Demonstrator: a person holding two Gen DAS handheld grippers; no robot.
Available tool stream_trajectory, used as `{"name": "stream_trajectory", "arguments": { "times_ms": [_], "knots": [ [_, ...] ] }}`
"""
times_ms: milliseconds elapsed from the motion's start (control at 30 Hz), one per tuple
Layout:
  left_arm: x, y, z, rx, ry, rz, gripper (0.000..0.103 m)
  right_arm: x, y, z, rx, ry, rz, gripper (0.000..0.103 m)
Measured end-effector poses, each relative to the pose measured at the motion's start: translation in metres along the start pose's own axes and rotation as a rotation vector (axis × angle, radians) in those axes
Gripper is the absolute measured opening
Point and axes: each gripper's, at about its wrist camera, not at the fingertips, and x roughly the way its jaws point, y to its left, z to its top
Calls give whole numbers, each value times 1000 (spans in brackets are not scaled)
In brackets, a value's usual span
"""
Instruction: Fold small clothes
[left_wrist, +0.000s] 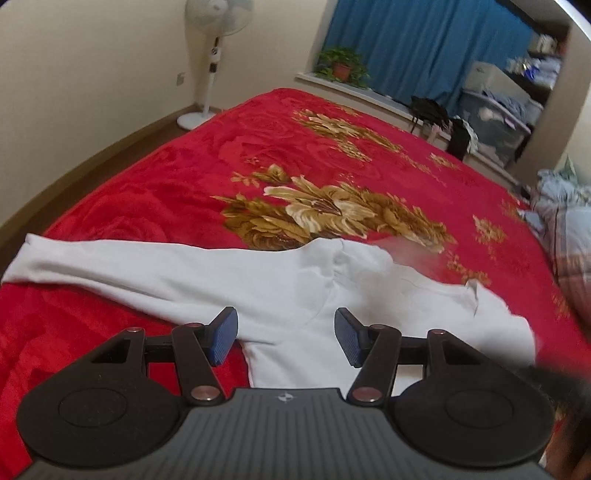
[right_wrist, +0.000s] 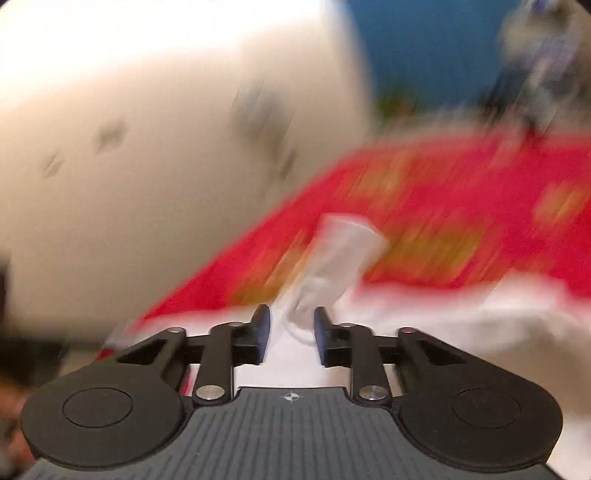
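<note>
While spread flat across red bedspread (left_wrist: 155, 177) for folding, white top (left_wrist: 288, 280) flanked by left gripper (left_wrist: 286, 338), jaws wide and empty over its body, and right gripper (right_wrist: 291, 328), part-closed around blurred sleeve (right_wrist: 340, 243), grip uncertain.

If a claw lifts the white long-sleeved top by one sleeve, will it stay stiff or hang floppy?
Probably floppy: the white long-sleeved top lies flat and creased on the red floral blanket. It looks thin, so likely light. The plush blanket may drag on it; that is a guess. The open left claw hovers over it.
</note>
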Motion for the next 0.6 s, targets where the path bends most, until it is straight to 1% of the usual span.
{"name": "stream_trajectory", "arguments": {
  "times_ms": [33,67,100,133,167,233,267,300,333,367,467,500,533,567,600],
  "knots": [
    [2,3,2,-18,9,-11,63,9,4,-9,9,97,33,27],
    [4,5,4,-30,20,-22,63,11,7,-15,1,151,38,27],
    [6,6,4,-37,33,-34,63,7,7,-18,-22,175,21,27],
    [9,7,4,-39,46,-49,60,-4,6,-18,-48,182,-7,27],
    [13,7,4,-37,64,-62,53,-15,2,-16,-59,184,-26,27],
    [24,8,3,-33,102,-84,43,-43,-16,-8,-47,171,-59,28],
    [29,8,3,-34,114,-92,35,-57,-28,-6,-31,164,-81,31],
    [35,8,3,-38,124,-101,30,-69,-38,-4,-13,161,-108,33],
    [41,9,4,-44,134,-108,27,-78,-51,-2,15,157,-141,33],
    [48,11,5,-57,144,-110,27,-86,-63,-2,47,150,-163,34],
    [66,19,7,-113,167,-114,27,-104,-105,-20,176,105,-213,34],
    [71,20,7,-132,172,-115,27,-106,-119,-30,232,98,-229,34],
    [77,22,7,-147,179,-115,27,-104,-134,-39,306,117,-275,35],
    [83,23,7,-162,186,-118,27,-103,-144,-41,379,115,-312,35],
    [88,24,7,-174,191,-125,27,-104,-155,-43,448,80,-302,35]
  ]
}}
